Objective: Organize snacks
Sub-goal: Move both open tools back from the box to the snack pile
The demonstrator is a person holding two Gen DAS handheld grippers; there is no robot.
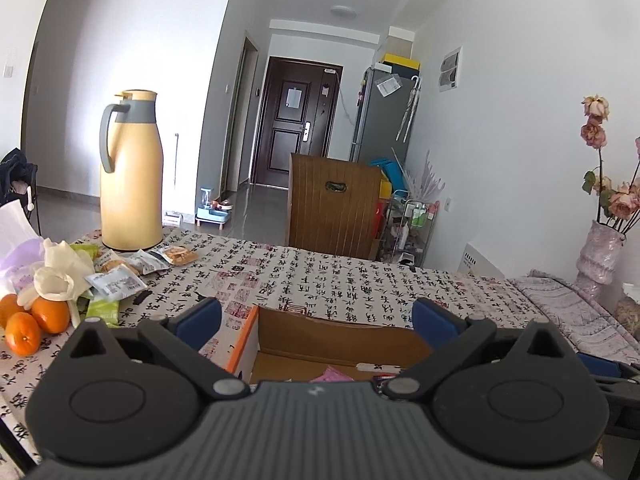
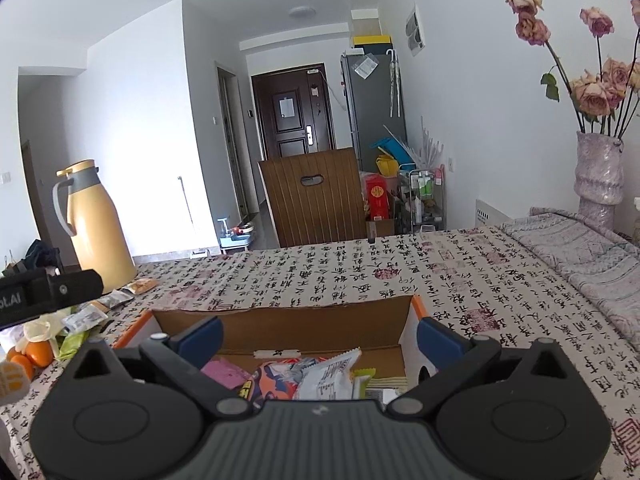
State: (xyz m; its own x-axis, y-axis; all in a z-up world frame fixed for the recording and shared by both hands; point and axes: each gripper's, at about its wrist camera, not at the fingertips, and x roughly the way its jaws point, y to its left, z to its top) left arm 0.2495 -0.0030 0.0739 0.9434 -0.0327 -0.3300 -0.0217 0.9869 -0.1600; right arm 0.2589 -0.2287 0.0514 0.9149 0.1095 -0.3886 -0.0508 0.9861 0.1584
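Observation:
An open cardboard box [image 1: 344, 336] with orange edges sits on the table just ahead of both grippers; it also shows in the right wrist view [image 2: 288, 326]. Several snack packets [image 2: 320, 376] lie inside it. My left gripper [image 1: 316, 320] is open and empty over the box. My right gripper [image 2: 320, 334] is open and empty over the box. More snack packets [image 1: 132, 268] lie loose on the table at the left, near the flask; they also show in the right wrist view [image 2: 92, 316].
A yellow thermos flask [image 1: 130, 172] stands at the table's far left. Oranges [image 1: 36, 320] and a white artificial flower [image 1: 60, 276] lie beside the packets. A vase of dried roses [image 2: 598, 168] stands at the right. A wooden chair back [image 1: 332, 204] is beyond the table.

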